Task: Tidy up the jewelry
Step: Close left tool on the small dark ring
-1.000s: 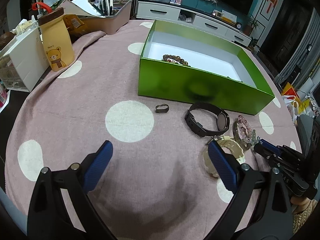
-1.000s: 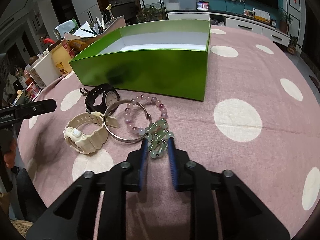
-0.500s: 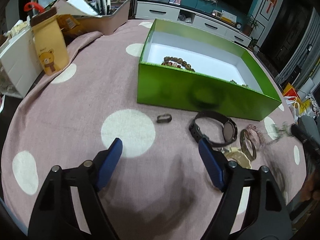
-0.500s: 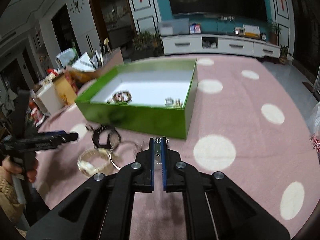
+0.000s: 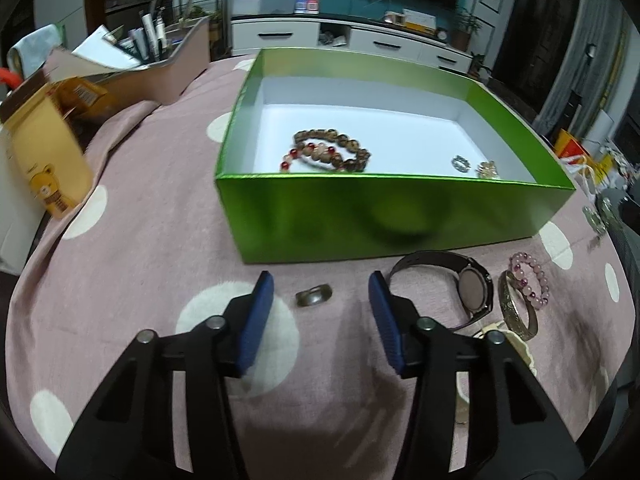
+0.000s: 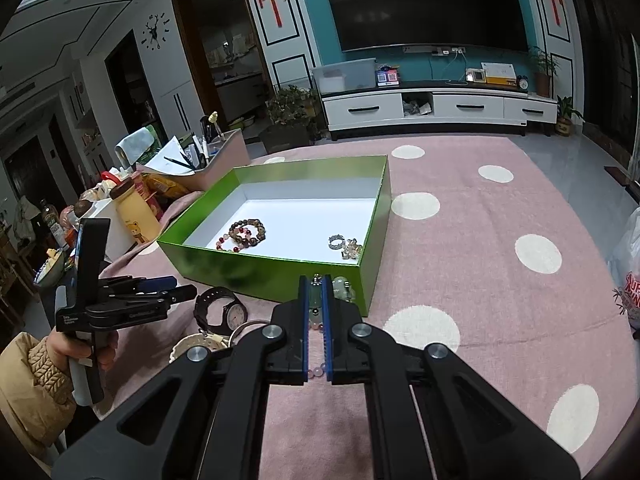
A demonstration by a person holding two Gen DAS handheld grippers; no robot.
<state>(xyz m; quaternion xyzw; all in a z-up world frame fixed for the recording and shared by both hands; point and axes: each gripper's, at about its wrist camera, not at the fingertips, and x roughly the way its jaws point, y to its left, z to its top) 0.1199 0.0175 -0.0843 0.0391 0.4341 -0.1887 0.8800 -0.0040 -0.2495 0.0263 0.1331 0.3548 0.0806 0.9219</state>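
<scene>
One pink dotted tablecloth (image 5: 160,208) | left fingers (image 5: 256,312) closing around ring (image 5: 314,295) | right fingers (image 6: 305,312) pinching pale bracelet (image 6: 342,285)

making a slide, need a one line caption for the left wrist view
Left gripper open around a small ring on the spotted cloth, before the green box.

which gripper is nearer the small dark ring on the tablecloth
Left. The left gripper has the ring on the cloth between its open jaws, which have just been closing. The right gripper is lifted off to the side, shut on a pale green bead bracelet.
</scene>
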